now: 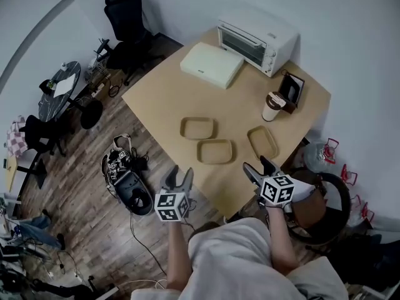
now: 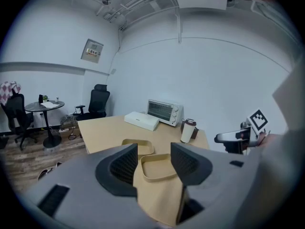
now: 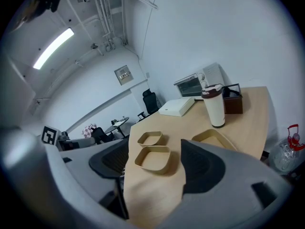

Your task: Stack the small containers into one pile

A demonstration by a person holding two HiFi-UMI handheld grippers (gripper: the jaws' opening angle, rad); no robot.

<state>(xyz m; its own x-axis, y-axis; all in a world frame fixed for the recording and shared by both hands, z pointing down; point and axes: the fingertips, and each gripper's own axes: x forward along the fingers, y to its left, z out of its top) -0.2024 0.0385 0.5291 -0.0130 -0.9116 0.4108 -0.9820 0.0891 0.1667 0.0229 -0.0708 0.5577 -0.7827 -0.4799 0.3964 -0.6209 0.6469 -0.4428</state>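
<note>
Head view lays the scene out plainly: three small containers are set apart on the table (image 1: 162,99), none yet stacked. The middle container (image 1: 215,151) is found just ahead of both tools, roughly between them, its long axis lying crosswise. The right container (image 1: 262,142) — turned lengthwise away from the person — is nearest the right gripper (image 1: 259,166). The left container (image 1: 199,128) lies farther in, on the side of the left gripper (image 1: 178,176). Both sets of jaws are spread wide with nothing pinched — only tabletop is framed between them.
</note>
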